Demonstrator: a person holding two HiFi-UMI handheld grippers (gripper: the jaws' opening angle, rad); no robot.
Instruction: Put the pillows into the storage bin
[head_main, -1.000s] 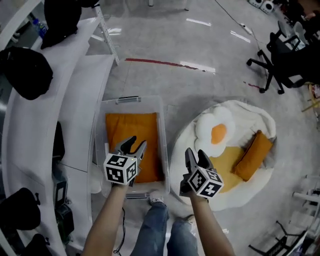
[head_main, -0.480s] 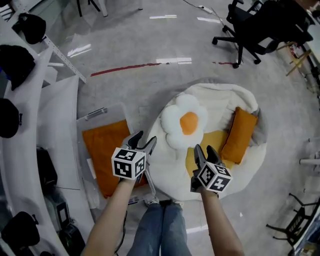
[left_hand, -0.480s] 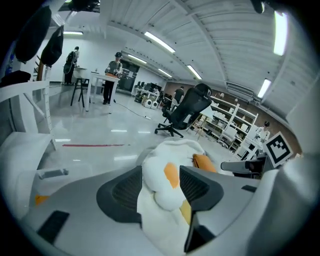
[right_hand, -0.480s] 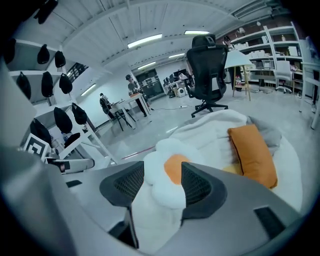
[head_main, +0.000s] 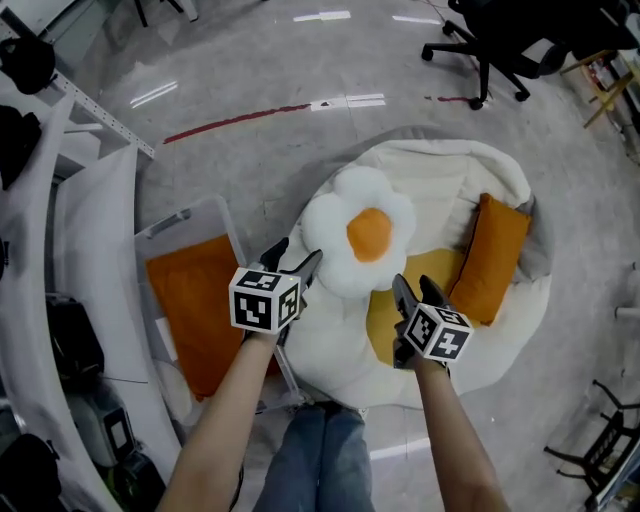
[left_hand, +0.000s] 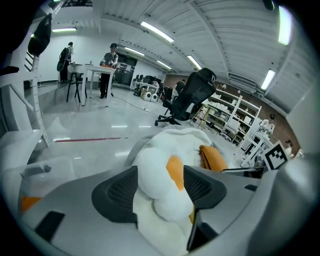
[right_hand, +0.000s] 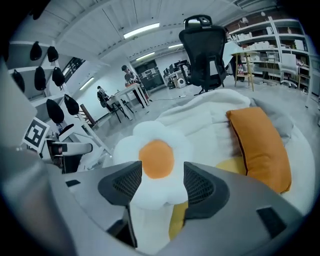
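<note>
The left claw (head_main: 296, 255) is wide open and has just been opening more. It pinches nothing, though the flower pillow (head_main: 358, 240) sits right at its tips. The right claw (head_main: 417, 288) is open too, has just been opening a little, and is empty just below that pillow, mid-frame. The pillow is puffy, so a pinch on one petal might slip, or tug the yellow pillow (head_main: 395, 320) under it. One orange pillow (head_main: 195, 305) lies in the bin (head_main: 185, 218) at the left. A second ago the left claw hung over the bin.
</note>
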